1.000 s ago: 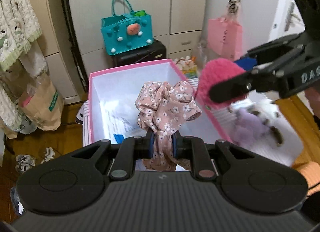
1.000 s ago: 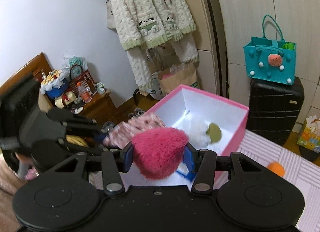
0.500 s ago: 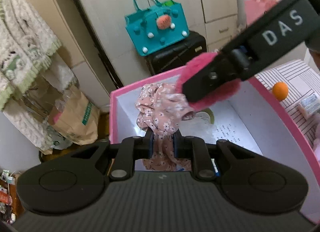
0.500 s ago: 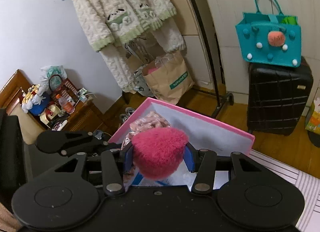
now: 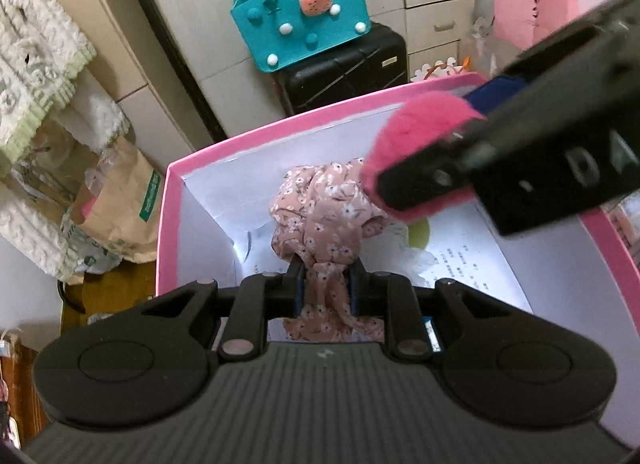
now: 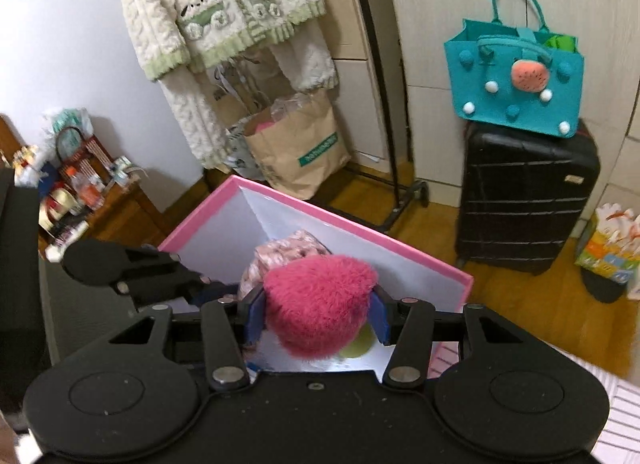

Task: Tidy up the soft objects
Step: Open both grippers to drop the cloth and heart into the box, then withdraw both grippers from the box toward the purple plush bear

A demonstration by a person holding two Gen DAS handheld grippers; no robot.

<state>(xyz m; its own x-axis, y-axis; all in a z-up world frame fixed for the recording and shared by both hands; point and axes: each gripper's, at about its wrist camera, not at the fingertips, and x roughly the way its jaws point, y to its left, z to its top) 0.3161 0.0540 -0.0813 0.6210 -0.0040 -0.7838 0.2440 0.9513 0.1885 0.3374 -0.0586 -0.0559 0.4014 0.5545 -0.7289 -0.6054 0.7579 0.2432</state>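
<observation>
Pink-rimmed box [image 5: 188, 168] with white inner walls sat open under both grippers; printed paper and a yellow-green round patch [image 5: 418, 233] showed on its floor. Left gripper [image 5: 326, 284] had its jaws narrow, pinched on the floral fabric piece [image 5: 320, 208], a crumpled pink cloth with small white flowers bunched above the pads and a tail hanging below them, all over the box interior. Right gripper [image 6: 318, 314] carried the fuzzy magenta plush [image 6: 316, 304] between its blue pads [image 6: 256, 314]; jaws had just been opening, with the plush still between them and the pad on the right side looking slightly off the fur, so whether the grip held firm I cannot tell. Plush hung over the box, just beside and touching the floral fabric in the left wrist view. Teal felt bag [image 6: 516, 84] with pom-poms stood on a black suitcase [image 6: 524, 200] behind the box. Brown paper bag [image 6: 296, 148] sat on the wood floor under a cream fleece robe [image 6: 208, 12] hanging on a rack. Pink paper bag [image 5: 532, 4] hung far right in the left view.
</observation>
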